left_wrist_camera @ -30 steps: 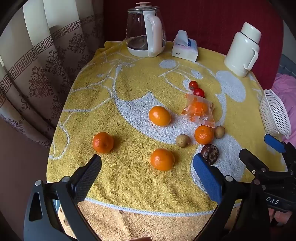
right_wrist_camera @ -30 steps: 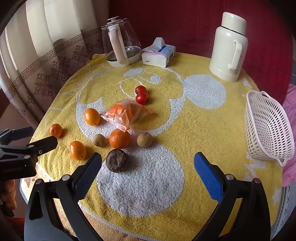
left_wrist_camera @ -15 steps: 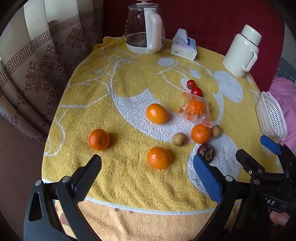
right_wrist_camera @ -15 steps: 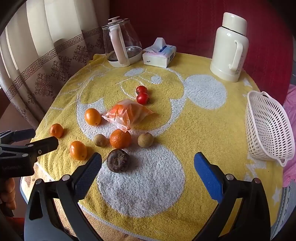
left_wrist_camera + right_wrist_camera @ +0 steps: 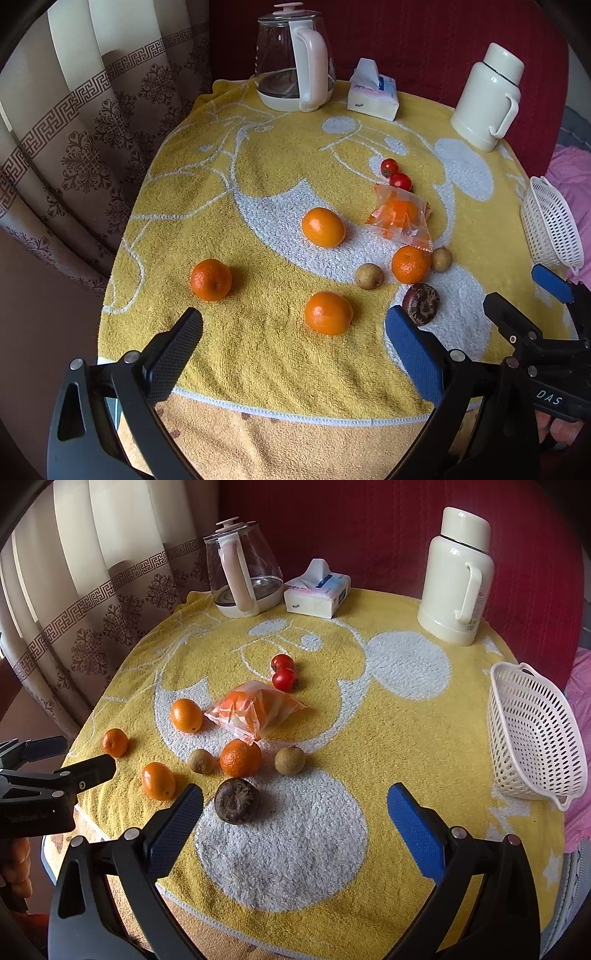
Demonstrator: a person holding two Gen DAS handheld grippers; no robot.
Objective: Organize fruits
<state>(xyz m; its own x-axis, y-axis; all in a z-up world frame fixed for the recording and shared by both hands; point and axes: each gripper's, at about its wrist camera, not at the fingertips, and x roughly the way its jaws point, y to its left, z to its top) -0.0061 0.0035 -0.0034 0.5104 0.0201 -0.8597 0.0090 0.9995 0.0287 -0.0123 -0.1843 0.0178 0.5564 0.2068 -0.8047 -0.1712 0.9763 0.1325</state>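
Several oranges lie on a yellow towel: one at the left [image 5: 211, 279], one near the front [image 5: 328, 312], one in the middle [image 5: 323, 227]. A dark round fruit [image 5: 236, 800] sits beside two small brown fruits [image 5: 201, 761] and another orange [image 5: 241, 758]. Two red tomatoes [image 5: 283, 672] lie behind a clear bag of orange fruit [image 5: 255, 709]. A white perforated basket [image 5: 532, 734] stands at the right edge. My left gripper [image 5: 293, 345] is open over the towel's front edge, holding nothing. My right gripper [image 5: 295, 821] is open just right of the dark fruit.
A glass kettle [image 5: 293, 61], a tissue pack [image 5: 373, 94] and a cream thermos [image 5: 489, 96] stand along the back of the round table. Patterned curtains [image 5: 85, 122] hang at the left. A red backrest fills the rear. A pink cloth [image 5: 570, 173] lies at the right.
Both grippers have pulled back slightly from the table, so the fruits sit a little further off in each view. Both stay open. No fruit has moved.
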